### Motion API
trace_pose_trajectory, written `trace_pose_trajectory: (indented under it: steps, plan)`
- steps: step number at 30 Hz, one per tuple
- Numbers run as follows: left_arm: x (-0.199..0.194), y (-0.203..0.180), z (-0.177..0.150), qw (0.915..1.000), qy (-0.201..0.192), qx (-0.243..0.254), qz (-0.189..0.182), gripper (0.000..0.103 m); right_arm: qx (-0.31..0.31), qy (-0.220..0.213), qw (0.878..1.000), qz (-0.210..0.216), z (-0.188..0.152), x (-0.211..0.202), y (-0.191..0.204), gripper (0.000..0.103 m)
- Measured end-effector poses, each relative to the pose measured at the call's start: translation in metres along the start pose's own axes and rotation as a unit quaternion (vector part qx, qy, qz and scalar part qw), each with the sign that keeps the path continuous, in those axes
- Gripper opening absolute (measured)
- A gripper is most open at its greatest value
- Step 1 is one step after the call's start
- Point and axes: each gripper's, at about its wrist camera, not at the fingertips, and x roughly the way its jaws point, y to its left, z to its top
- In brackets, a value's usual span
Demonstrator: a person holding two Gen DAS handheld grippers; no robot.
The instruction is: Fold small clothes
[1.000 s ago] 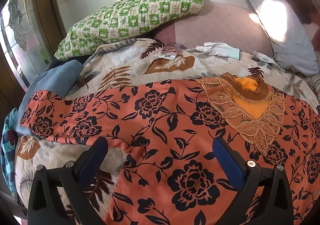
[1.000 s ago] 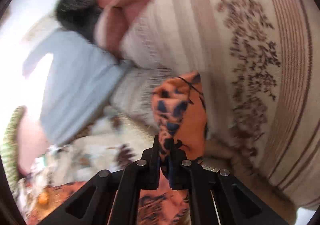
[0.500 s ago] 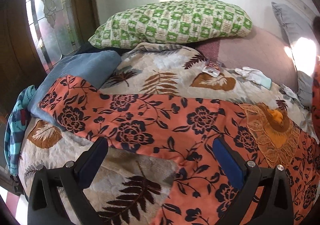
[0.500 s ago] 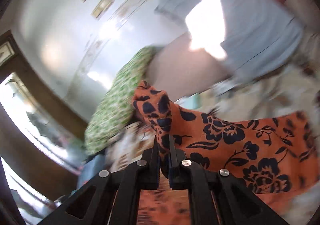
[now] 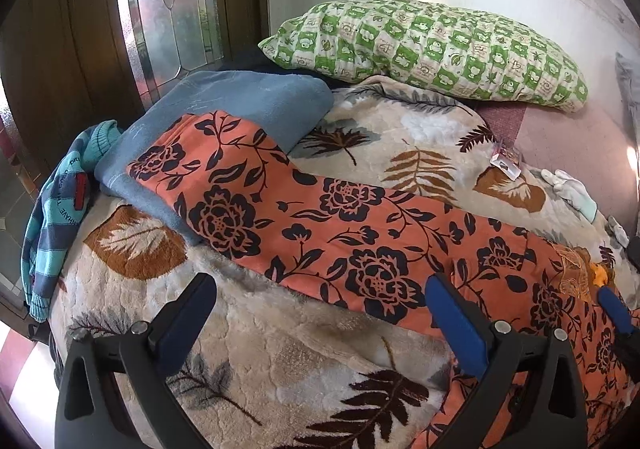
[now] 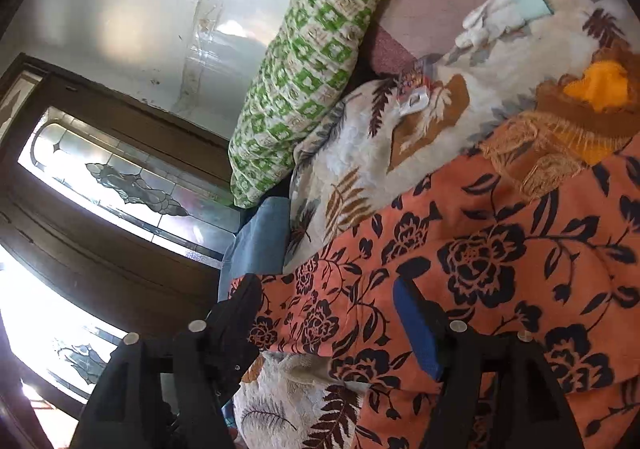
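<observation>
Right gripper [image 6: 332, 325] let go: half a second ago it was clamped on a bunch of the orange black-floral cotton garment [image 5: 332, 233], now its jaws stand wide, hanging over the cloth with nothing between them. Left view has swung further toward the door side, so the sleeve end now sits mid-frame.

Left gripper [image 5: 320, 321] also wide, holding nothing. It hovers over the beige leaf-print plush blanket [image 5: 280, 353], right finger over the garment's near edge.

Garment lies spread flat across the blanket on the bed. One long part runs out over a folded blue fleece blanket [image 5: 248, 105]. The embroidered gold neckline [image 6: 560, 145] is at the other end.

Handling, my read: thin, light, limp fabric. No stiffness, so it will sag and drag on the plush pile, which probably grips it. Not fragile, bar the embroidery. I'd pinch a hem or sleeve edge, single layer, clear of the neckline.

View differences:
- Left wrist shows the sleeve end on the fleece, plus a striped teal knit garment [image 5: 56, 209] hanging off the bed edge. Right wrist shows neither clearly.
- Right wrist shows the neckline in full; left wrist only clips it at the frame edge.
- Both show the green checked pillow [image 5: 432, 49] at the wall.
</observation>
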Motion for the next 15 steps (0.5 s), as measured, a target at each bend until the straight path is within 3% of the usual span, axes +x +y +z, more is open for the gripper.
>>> trace_pose_trajectory:
  steps: [2, 6, 8, 11, 13, 14, 15]
  plan:
    - [0.001, -0.002, 0.001, 1.0, 0.003, 0.002, -0.001, 0.103, -0.024, -0.027, 0.999, -0.032, 0.018, -0.022, 0.001, 0.072]
    - [0.01, 0.0, 0.001, 0.9997, 0.019, -0.008, 0.009, 0.103, -0.043, -0.043, 0.988, -0.14, 0.039, -0.069, -0.024, 0.072]
    - [0.016, 0.003, 0.001, 0.9994, 0.025, -0.013, 0.018, 0.103, -0.052, -0.035, 0.976, -0.209, 0.041, -0.088, -0.049, 0.072]
    - [0.026, 0.006, -0.002, 0.9986, 0.041, -0.016, 0.029, 0.103, -0.043, -0.009, 0.962, -0.271, 0.044, -0.107, -0.102, 0.072]
    - [0.031, 0.007, -0.003, 0.998, 0.048, -0.018, 0.038, 0.103, -0.036, 0.01, 0.944, -0.329, 0.047, -0.113, -0.137, 0.071]
    - [0.034, 0.008, -0.004, 0.9976, 0.05, -0.02, 0.043, 0.103, -0.033, 0.014, 0.934, -0.355, 0.047, -0.121, -0.153, 0.063]
    - [0.035, 0.008, -0.005, 0.9974, 0.052, -0.023, 0.045, 0.103, -0.03, 0.011, 0.929, -0.368, 0.049, -0.127, -0.166, 0.04]
